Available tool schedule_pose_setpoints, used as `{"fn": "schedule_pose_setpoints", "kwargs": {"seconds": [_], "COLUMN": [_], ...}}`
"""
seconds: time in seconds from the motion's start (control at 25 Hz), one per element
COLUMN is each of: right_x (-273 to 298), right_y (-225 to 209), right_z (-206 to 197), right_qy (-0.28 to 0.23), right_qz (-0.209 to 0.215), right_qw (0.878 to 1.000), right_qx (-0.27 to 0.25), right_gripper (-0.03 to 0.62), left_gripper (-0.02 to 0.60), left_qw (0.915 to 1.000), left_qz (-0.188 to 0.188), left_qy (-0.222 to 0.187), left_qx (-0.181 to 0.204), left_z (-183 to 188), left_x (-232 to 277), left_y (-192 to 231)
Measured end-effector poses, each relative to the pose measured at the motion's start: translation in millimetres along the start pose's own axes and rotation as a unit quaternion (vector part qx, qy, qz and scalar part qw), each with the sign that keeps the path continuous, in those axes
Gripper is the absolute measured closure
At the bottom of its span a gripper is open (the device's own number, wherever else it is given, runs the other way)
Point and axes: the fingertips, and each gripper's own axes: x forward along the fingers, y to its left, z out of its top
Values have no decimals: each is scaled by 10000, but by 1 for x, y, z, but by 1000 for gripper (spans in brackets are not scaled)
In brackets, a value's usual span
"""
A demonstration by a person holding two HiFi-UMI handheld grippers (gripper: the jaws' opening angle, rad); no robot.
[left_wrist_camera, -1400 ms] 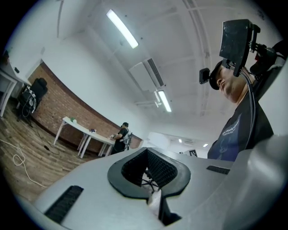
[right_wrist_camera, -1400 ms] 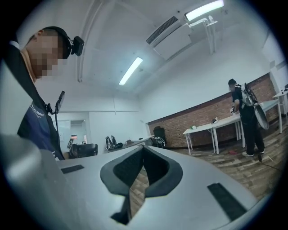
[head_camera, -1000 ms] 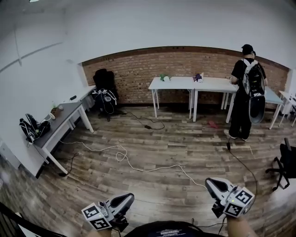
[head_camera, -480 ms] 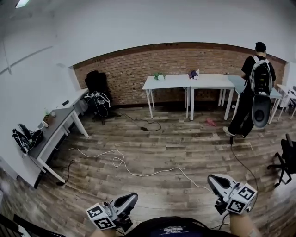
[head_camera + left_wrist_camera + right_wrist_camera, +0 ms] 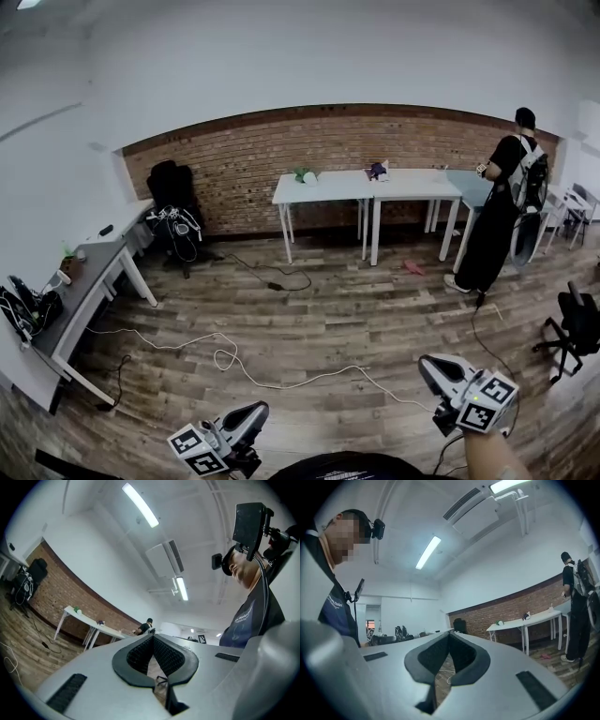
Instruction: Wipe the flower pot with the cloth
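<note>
The flower pot, as far as it can be made out, is the small green-and-white thing at the left end of the white table that stands against the brick wall. It is too small to be sure of. A dark purple bundle further right on the same table, near its middle, may be the cloth. A person with a backpack stands at the right end of that table.

By the look of it, the task has not begun. The pot and the bundle sit untouched on the table, and both grippers are well apart from it, with a wide stretch of wooden floor between. What is left is everything: reach the table, pick up the cloth, steady the pot and wipe it.

The left gripper is in the air on the near side of that floor, pointing towards the table. In its own view the ribbed black fingers are pressed together, with nothing between them. The right gripper is also far from the table. Its fingers meet at the tips too, and it holds and touches nothing.
</note>
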Motion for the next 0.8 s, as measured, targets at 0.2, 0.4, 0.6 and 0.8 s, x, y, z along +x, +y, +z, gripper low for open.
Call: {"fn": "schedule_pose_setpoints", "kwargs": {"seconds": [0.2,0.4,0.6,0.8], "right_x": [55,111,177,234], "right_y": [-38,-117,-229,-319], "right_z": [-4,-4,16,51], "right_qy": [89,114,33,9], "right_qz": [20,213,547,851], "right_qw": [9999,9997,9984,9964], "right_qx": [41,85,115,24], "right_gripper": [594,592,594,594], "left_gripper": [584,584,584,584], "left_qw": [9999,9994,9978,9965], "left_qz": [124,330,647,777], "left_qy": [46,60,-144,-294], "left_qx": [-69,15,58,-24], "left_z": [4,7,22,39], "left_x": [21,82,178,267], "left_y": [58,116,179,225]}}
